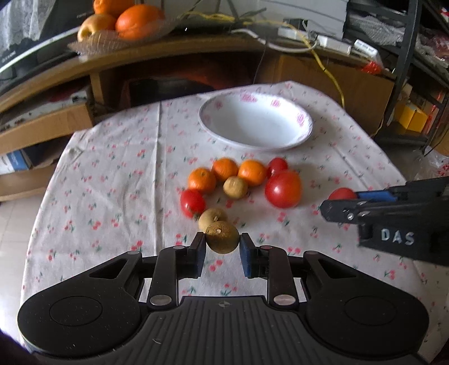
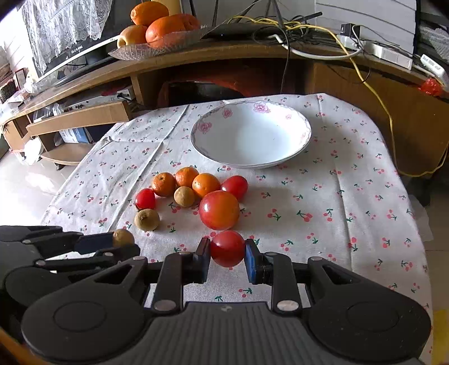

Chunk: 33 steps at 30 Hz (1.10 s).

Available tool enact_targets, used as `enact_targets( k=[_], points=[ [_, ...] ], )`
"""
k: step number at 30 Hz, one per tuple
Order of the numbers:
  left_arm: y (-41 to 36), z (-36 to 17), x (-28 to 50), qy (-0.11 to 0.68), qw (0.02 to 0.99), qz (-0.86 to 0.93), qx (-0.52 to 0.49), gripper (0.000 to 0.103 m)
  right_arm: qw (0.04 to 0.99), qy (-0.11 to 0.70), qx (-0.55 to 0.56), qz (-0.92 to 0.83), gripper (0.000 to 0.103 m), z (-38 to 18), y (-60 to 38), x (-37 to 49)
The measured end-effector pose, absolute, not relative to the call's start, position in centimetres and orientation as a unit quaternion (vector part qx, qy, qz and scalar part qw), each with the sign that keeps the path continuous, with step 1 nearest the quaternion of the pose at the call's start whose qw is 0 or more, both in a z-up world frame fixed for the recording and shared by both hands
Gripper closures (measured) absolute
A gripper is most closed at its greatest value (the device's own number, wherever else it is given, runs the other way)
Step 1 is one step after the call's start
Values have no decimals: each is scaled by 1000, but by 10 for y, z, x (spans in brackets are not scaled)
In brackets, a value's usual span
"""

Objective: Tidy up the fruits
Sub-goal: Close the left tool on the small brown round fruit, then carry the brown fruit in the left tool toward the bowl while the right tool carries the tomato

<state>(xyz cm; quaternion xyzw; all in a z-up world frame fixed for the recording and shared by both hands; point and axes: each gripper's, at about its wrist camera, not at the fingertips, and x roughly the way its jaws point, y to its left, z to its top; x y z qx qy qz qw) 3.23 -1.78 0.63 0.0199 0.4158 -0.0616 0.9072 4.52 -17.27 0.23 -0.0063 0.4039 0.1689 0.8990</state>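
Note:
My left gripper (image 1: 222, 247) is shut on a brown longan (image 1: 222, 237), held just above the cloth; it also shows in the right wrist view (image 2: 123, 237). My right gripper (image 2: 227, 252) is shut on a small red tomato (image 2: 227, 248); the same tomato shows in the left wrist view (image 1: 341, 194). A pile of fruit lies mid-table: three mandarins (image 2: 206, 184), a large tomato (image 2: 219, 210), two small tomatoes (image 2: 235, 186), two longans (image 2: 146, 219). An empty white flowered plate (image 2: 280, 160) stands behind the pile.
The table wears a cherry-print cloth (image 2: 336, 210). Behind it is a wooden TV stand (image 2: 224, 53) with a glass dish of oranges (image 2: 160, 25), cables and a yellow cord (image 2: 376, 92). Cardboard boxes (image 2: 84, 116) sit at the left.

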Motion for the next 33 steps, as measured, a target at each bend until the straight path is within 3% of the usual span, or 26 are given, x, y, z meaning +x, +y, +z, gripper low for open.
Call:
enact_targets(
  k=[19, 33],
  points=[
    [-24, 35, 70, 389, 918, -73, 18, 69, 908, 389, 20, 156, 78, 22, -179, 62],
    [-45, 27, 143, 385, 917, -98, 32, 69, 909, 389, 20, 147, 78, 21, -187, 139]
  ],
)
